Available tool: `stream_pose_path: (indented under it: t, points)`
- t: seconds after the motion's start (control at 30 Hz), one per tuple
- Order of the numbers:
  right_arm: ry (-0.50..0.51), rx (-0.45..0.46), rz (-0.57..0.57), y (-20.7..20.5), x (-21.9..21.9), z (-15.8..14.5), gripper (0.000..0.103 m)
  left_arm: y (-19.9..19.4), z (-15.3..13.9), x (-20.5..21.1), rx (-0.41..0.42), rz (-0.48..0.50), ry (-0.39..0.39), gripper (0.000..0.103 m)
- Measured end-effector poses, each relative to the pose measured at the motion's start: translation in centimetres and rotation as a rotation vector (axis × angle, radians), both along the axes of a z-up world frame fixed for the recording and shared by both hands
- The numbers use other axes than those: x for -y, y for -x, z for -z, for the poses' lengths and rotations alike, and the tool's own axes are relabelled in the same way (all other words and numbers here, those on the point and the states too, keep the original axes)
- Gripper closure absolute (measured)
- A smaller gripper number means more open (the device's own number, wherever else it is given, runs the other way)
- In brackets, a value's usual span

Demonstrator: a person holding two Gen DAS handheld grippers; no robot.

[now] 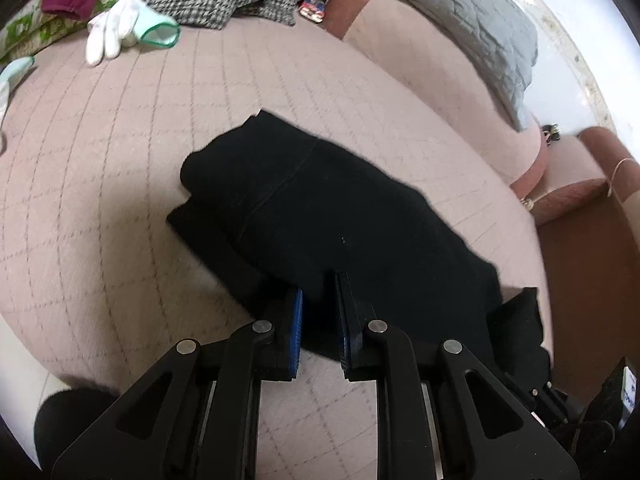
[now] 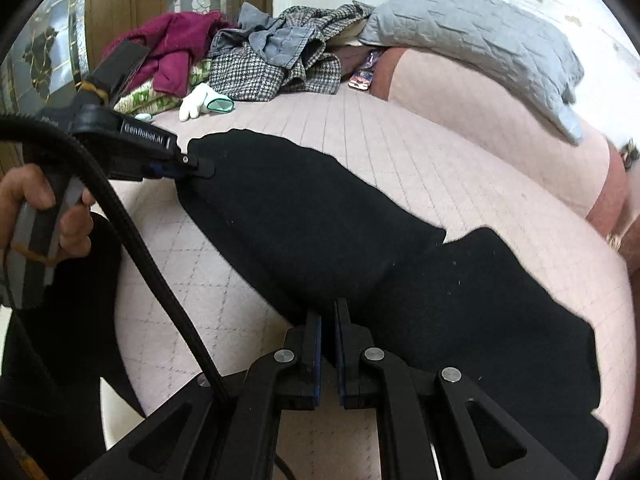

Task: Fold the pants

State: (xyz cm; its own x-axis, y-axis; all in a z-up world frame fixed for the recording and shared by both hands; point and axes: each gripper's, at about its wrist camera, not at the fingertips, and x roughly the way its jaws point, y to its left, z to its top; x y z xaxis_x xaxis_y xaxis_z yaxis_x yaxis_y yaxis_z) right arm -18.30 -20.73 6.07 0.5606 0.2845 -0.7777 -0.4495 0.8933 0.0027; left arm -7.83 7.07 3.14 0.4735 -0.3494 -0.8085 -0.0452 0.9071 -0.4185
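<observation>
1. Your left gripper [image 1: 319,292] has its blue-padded jaws pinched onto the near edge of the black pants [image 1: 320,216], with a fold of cloth between them.
2. Your right gripper [image 2: 328,320] is likewise clenched on the near edge of the pants [image 2: 320,232], its jaws nearly together with fabric caught between them.
3. In the right wrist view, the left gripper [image 2: 196,168] bites the pants' end at about 10 o'clock, your hand [image 2: 44,208] wrapped around its handle.
4. The pants lie across the quilted pink bed cover [image 2: 460,176], running from 10 o'clock toward 4 o'clock.
5. Farther out, at 11 o'clock, a white glove [image 2: 198,106] lies beside a heap of clothes [image 2: 264,60]; a grey quilt [image 2: 480,40] sits at 1 o'clock.
</observation>
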Motion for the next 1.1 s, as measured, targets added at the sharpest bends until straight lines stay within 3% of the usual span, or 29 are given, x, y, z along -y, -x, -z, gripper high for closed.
stream_pose_path:
  t: [0.17,0.23,0.27,0.33,0.43,0.53,0.63,0.7,0.77,0.93,0.97,1.0,1.1]
  points:
    - [-0.020,-0.053,0.024,-0.3,0.0,2.4,0.097,0.2,0.2,0.6,-0.029,-0.007,-0.020,0.089]
    - [-0.074,-0.047,0.041,-0.1,0.8,1.9,0.083,0.6,-0.6,0.4,-0.028,-0.018,-0.043,0.085]
    - [-0.106,-0.059,0.053,0.1,1.5,1.4,0.067,1.1,-1.3,0.4,-0.016,-0.026,-0.078,0.084]
    - [-0.174,-0.066,0.084,0.9,3.5,0.2,0.062,1.9,-2.4,0.9,0.017,-0.040,-0.133,0.084]
    - [-0.218,-0.042,0.193,2.1,7.6,-1.3,0.061,3.5,-3.8,0.5,0.079,-0.059,-0.171,0.084]
    - [-0.185,-0.011,0.380,2.3,13.5,-2.0,0.056,4.5,-5.5,1.2,0.149,-0.051,-0.177,0.083]
    - [-0.128,-0.019,0.600,1.1,20.0,-1.7,0.054,4.0,-6.4,4.2,0.190,0.030,-0.166,0.075]
    - [-0.091,-0.044,0.685,-0.5,22.8,-1.0,0.050,3.3,-6.1,6.5,0.171,0.089,-0.125,0.072]
    - [-0.082,-0.074,0.705,-2.1,24.2,-0.1,0.048,2.6,-5.3,9.5,0.143,0.161,-0.077,0.072]
    - [-0.100,-0.175,0.720,-6.3,25.4,3.1,0.048,1.5,-3.0,16.6,0.096,0.311,-0.083,0.072]
    - [-0.097,-0.168,0.719,-6.6,25.3,3.5,0.048,1.3,-2.4,18.0,0.084,0.340,-0.084,0.072]
    - [-0.098,-0.144,0.718,-6.3,25.3,3.5,0.057,1.1,-2.0,19.0,0.074,0.359,-0.089,0.072]
    - [-0.104,-0.126,0.668,-6.6,24.3,3.2,0.097,0.8,-0.9,21.6,0.041,0.406,-0.109,0.072]
